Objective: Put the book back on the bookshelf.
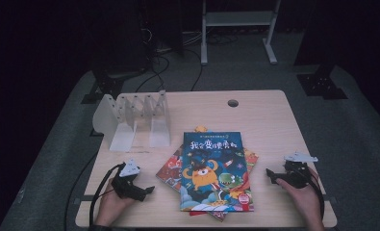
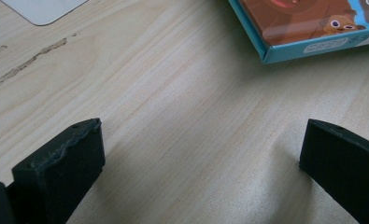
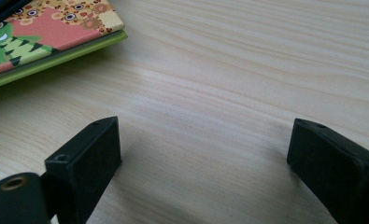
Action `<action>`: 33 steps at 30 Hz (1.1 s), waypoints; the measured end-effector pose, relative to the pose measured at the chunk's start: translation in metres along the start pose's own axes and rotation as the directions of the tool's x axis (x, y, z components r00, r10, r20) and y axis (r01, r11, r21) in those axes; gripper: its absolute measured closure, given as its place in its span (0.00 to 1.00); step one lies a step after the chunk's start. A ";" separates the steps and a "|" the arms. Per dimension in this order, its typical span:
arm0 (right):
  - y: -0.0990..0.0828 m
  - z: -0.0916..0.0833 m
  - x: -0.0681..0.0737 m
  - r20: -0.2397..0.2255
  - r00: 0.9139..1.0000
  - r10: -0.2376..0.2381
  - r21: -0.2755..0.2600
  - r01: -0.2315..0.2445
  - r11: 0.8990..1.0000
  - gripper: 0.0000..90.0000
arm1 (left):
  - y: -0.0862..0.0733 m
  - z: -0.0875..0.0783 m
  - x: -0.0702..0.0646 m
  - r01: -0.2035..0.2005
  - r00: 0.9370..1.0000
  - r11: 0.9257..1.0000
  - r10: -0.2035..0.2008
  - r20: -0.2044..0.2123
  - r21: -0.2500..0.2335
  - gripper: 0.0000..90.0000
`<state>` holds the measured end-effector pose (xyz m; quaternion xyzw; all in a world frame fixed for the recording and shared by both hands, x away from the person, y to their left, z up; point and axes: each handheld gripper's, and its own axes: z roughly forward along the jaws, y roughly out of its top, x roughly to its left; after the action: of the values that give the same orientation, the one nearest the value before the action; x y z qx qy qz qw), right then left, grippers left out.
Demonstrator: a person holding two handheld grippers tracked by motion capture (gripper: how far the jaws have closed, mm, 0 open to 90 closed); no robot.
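Left gripper [image 1: 146, 190] and right gripper [image 1: 270, 175] both rest low on the wooden surface [image 1: 264, 120], jaws spread wide and holding nothing; bare wood lies between each pair. The stack of picture books [image 1: 211, 173] lies flat between the two grippers, a blue-edged corner [image 2: 271, 53] ahead and right of the left jaws, a green-edged corner [image 3: 56, 51] ahead and left of the right jaws, neither touched. Judged from this, nothing is done yet: every book is unlifted, and the clear slotted book rack [image 1: 134, 118] beyond the left jaws stands empty, likely their destination.
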<state>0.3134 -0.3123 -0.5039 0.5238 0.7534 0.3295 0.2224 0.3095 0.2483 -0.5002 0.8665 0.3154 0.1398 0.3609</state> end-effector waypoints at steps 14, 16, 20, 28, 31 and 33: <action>0.004 -0.005 0.004 -0.026 1.000 0.003 -0.032 -0.004 0.999 0.36 | 0.000 0.000 0.000 0.000 1.000 1.000 0.000 -0.001 0.001 0.00; 0.009 -0.007 0.007 -0.040 0.999 -0.008 -0.046 0.006 0.999 0.37 | 0.000 0.000 0.000 0.001 1.000 1.000 -0.001 -0.001 0.001 0.00; 0.019 -0.010 0.013 -0.056 0.998 -0.033 -0.065 0.029 0.997 0.41 | 0.000 0.000 0.000 0.000 1.000 1.000 0.000 -0.001 0.001 0.00; 0.035 -0.010 0.024 -0.097 0.995 -0.033 -0.074 0.026 0.997 0.41 | 0.000 0.000 0.000 0.000 1.000 1.000 0.000 -0.001 0.001 0.00; 0.046 -0.006 0.030 -0.118 0.992 -0.044 -0.083 0.035 0.996 0.41 | 0.000 0.000 0.000 0.000 1.000 1.000 0.000 -0.001 0.001 0.00; 0.052 -0.004 0.034 -0.128 0.990 -0.054 -0.081 0.044 0.996 0.41 | 0.000 0.000 0.000 0.000 1.000 1.000 0.000 -0.001 0.001 0.00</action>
<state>0.3318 -0.2693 -0.4632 0.4734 0.7655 0.3865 0.2012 0.3093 0.2484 -0.5001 0.8666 0.3157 0.1401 0.3602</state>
